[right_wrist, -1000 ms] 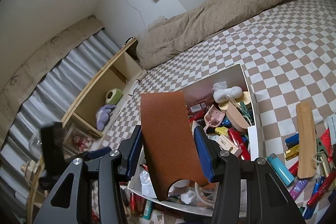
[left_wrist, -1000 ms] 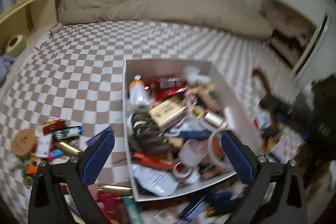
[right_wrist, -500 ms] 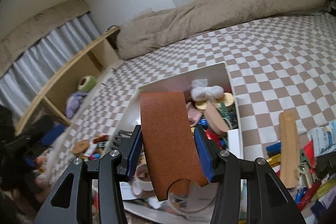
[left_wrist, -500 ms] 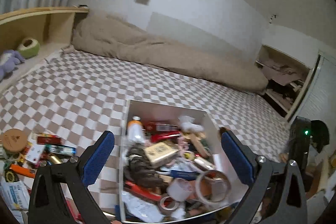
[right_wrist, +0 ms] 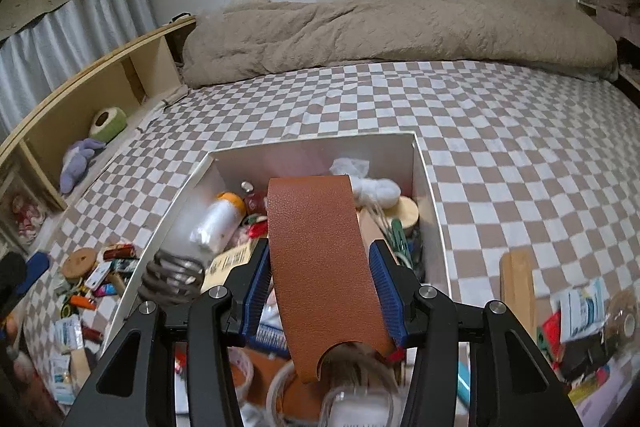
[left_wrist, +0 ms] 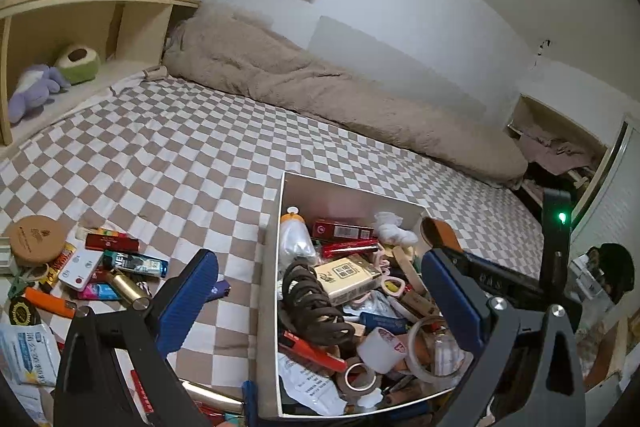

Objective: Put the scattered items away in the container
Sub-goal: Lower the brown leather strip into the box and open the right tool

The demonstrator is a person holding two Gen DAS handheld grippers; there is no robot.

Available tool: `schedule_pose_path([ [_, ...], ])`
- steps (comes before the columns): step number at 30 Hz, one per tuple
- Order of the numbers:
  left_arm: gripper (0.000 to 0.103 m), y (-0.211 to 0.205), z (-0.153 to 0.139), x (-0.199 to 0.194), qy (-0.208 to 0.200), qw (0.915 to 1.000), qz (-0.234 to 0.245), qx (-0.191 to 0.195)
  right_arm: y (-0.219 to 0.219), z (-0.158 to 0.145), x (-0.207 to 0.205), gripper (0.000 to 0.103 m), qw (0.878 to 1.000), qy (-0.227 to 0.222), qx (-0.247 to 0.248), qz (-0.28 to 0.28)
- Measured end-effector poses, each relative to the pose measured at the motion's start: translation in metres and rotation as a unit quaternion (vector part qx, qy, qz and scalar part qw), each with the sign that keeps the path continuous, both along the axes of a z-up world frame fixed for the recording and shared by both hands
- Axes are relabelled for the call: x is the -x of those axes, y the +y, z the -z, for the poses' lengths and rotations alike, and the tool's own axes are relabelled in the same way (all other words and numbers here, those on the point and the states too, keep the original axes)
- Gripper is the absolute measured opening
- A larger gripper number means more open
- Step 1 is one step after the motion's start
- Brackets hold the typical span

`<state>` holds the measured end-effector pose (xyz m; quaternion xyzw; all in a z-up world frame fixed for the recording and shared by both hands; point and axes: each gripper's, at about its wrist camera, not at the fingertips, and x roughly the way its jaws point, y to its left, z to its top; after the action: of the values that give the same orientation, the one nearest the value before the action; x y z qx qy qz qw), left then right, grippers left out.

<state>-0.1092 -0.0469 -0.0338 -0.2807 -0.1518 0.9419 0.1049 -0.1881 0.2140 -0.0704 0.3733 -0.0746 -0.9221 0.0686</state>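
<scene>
The right tongs are clamping a brown leather strip between their blue pads, the strip filling the centre of the right wrist view and tilting up and away from the pads. It is hanging over the white box, which is sitting on the checkered bed and is crowded with things — a white bottle with an orange cap, a coil of dark hair ties, rolls of tape at the bottom edge.

In the left wrist view the left tongs are standing wide apart with nothing between the pads; one pad is over the bedsheet at lower left, the other over the box's contents at lower right. The strip's rounded tip is showing just above that right pad. Scattered items — lighters, small packets, a round cork lid — are lying on the bed at the left of the frame, well apart from the box.
</scene>
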Motion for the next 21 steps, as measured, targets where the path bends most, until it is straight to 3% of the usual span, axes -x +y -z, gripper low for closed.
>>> schedule_pose_path([
  [6, 0.102, 0.006, 0.005, 0.002, -0.004, 1.0, 0.003, 0.007, 0.002, 0.012, 0.016, 0.054, 1.0, -0.012, -0.011, 0.017],
  [7, 0.102, 0.007, 0.006, 0.003, -0.004, 0.9999, 0.003, 0.009, 0.004, 0.015, 0.018, 0.071, 1.0, -0.012, -0.013, 0.025],
  [9, 0.102, 0.009, 0.008, 0.002, -0.005, 0.9999, 0.005, 0.012, 0.008, 0.017, 0.021, 0.097, 0.999, -0.024, 0.002, 0.032],
  [13, 0.102, 0.015, 0.011, 0.003, -0.008, 0.9998, 0.011, 0.017, 0.015, 0.007, 0.01, 0.097, 0.999, 0.003, 0.005, 0.037],
  [21, 0.102, 0.022, 0.013, 0.002, -0.009, 0.9994, 0.014, 0.03, 0.023, -0.006, -0.008, 0.097, 0.999, 0.01, 0.028, 0.03],
])
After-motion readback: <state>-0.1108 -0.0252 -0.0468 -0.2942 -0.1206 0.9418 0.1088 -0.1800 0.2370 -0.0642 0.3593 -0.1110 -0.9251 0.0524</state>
